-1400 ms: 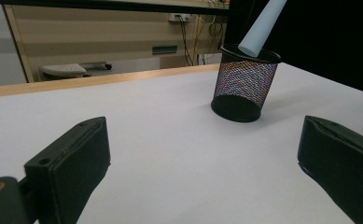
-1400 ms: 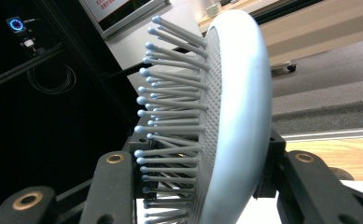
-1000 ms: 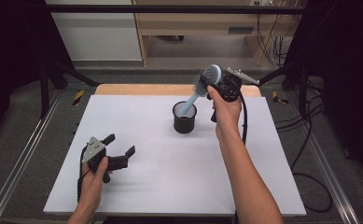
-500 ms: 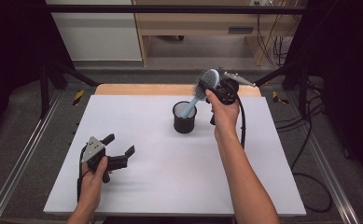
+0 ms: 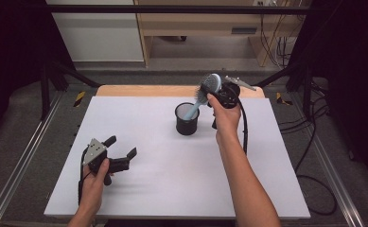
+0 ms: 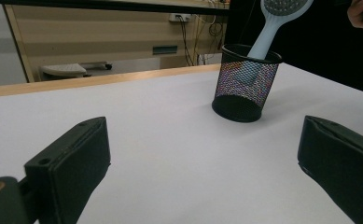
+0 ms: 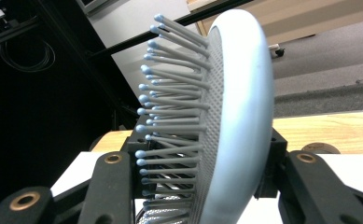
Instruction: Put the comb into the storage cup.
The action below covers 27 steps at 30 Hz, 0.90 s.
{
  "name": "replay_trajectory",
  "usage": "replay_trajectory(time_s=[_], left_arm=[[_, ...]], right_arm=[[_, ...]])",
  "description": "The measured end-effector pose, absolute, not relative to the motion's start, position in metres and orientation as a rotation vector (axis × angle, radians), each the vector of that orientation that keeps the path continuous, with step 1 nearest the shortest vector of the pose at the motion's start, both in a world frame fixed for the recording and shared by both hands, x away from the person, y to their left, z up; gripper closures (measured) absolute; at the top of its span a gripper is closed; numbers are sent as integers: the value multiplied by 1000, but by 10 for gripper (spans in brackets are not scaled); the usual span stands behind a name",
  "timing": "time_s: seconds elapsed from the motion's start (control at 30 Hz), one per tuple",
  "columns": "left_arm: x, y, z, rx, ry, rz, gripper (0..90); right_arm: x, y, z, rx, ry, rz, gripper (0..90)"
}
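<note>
Gripping the head of a pale blue hairbrush (image 7: 235, 116), my right gripper (image 5: 222, 92) holds it between its two black jaws, one pressed against the bristle side and the other against the smooth rounded back, as the right gripper view shows at close range. From the high view I see the brush (image 5: 205, 94) tilted, its head raised toward the far right of the table and its handle slanting down into a black mesh cup (image 5: 187, 119) that stands upright on the white table top (image 5: 172, 179), a little beyond the middle. The left gripper view bears this out: the handle's end rests inside the mesh cup (image 6: 244, 88), seen through the wire wall, while the brush head (image 6: 282, 7) leans out over the rim toward the right hand (image 5: 226, 120). A black cable (image 5: 244, 132) trails from the right gripper along the forearm. My left gripper (image 5: 122, 156) sits low near the table's near left corner, well apart from the cup, its jaws spread wide with nothing but bare white surface between them; the left hand (image 5: 94, 182) wraps its body, the grey three-cornered plate (image 5: 95, 145) on top. Beyond the table's far wooden edge (image 5: 148, 90) I see pale cabinets (image 5: 96, 33) and a grey floor
</note>
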State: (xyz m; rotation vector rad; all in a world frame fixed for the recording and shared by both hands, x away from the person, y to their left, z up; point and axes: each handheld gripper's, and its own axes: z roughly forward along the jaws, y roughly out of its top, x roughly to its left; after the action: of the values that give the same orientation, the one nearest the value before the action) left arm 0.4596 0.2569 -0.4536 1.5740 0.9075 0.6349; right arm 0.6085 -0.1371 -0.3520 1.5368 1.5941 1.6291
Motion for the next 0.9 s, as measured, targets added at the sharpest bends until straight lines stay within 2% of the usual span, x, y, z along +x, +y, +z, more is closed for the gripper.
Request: replay_trajectory(time_s=[0.9], left_arm=[[460, 257, -454, 1575, 907, 635, 25]], right_arm=[[612, -132, -368, 1568, 1595, 1609, 530]])
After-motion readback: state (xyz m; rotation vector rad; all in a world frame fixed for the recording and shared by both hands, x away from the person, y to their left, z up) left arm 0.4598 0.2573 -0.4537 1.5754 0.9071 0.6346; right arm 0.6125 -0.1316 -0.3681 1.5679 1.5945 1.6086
